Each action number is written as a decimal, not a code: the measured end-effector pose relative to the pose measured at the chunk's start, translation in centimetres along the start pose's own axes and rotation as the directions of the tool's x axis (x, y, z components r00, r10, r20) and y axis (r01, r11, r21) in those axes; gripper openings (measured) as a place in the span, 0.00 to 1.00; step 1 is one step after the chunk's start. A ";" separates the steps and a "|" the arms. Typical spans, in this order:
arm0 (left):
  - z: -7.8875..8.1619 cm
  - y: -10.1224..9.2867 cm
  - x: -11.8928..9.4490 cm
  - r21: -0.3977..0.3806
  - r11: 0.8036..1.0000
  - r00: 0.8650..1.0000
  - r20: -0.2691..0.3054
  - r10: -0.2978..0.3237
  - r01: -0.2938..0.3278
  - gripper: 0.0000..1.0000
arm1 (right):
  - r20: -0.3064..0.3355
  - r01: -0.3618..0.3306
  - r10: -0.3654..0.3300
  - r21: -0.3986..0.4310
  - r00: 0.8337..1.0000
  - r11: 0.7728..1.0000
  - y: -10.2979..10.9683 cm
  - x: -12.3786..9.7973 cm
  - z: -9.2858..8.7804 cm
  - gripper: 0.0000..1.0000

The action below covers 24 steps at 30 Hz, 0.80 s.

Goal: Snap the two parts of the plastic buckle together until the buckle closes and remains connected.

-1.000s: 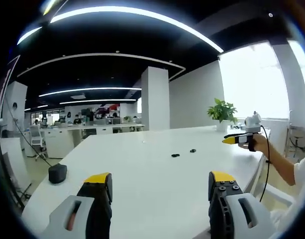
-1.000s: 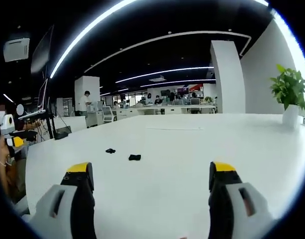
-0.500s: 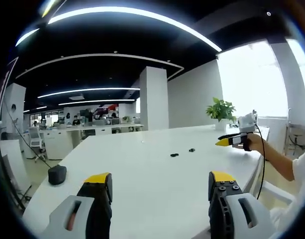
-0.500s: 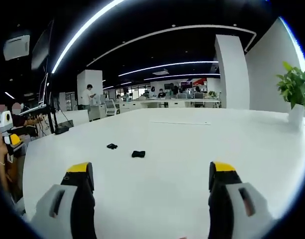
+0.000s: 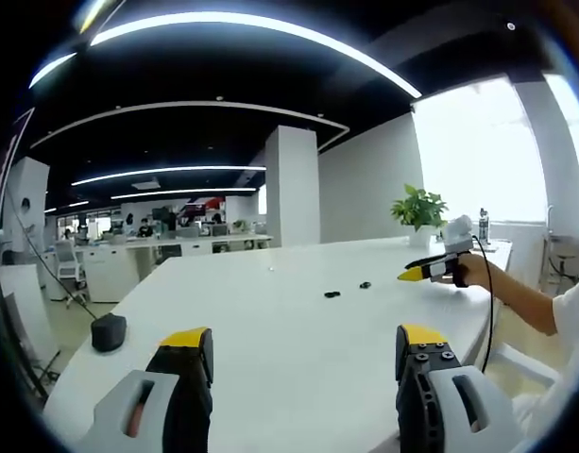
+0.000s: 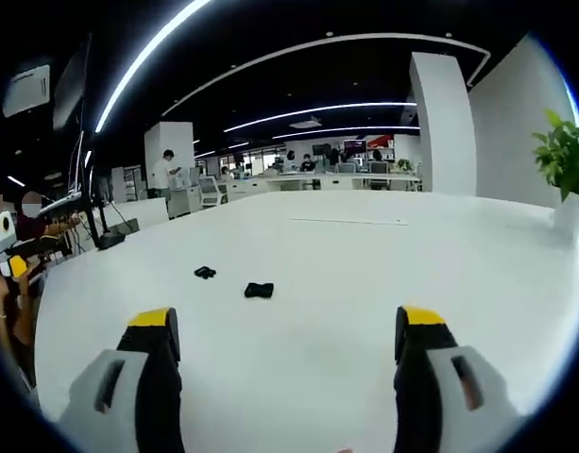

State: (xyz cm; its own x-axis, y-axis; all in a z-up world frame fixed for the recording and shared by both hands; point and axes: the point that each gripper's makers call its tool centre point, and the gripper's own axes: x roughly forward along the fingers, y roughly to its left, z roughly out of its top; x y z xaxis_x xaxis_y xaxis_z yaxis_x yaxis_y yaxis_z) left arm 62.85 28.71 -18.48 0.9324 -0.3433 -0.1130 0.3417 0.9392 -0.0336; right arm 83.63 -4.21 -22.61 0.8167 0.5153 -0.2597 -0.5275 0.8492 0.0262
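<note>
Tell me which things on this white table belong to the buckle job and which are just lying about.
Job: two black buckle parts, lying apart; left gripper and right gripper, both open.
Lying about: potted plant, black puck-like object at the table's edge.

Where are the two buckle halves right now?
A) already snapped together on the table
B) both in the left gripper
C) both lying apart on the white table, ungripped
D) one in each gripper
C: the two buckle halves lie apart on the white table, and both the left gripper and right gripper are open and empty.
</note>
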 end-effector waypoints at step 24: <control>1.2 0.1 2.7 0.000 1.000 0.999 0.046 -0.013 0.013 0.80 | -0.053 -0.015 0.013 -0.044 0.999 0.999 1.2 2.3 0.2 0.95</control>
State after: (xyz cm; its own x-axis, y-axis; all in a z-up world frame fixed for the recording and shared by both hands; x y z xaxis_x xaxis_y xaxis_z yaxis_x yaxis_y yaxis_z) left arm 65.56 27.89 -17.62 0.9324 -0.3552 -0.0670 0.3536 0.9347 -0.0347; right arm 84.95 -2.01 -22.96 0.7963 0.5193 -0.3102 -0.5496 0.8353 -0.0124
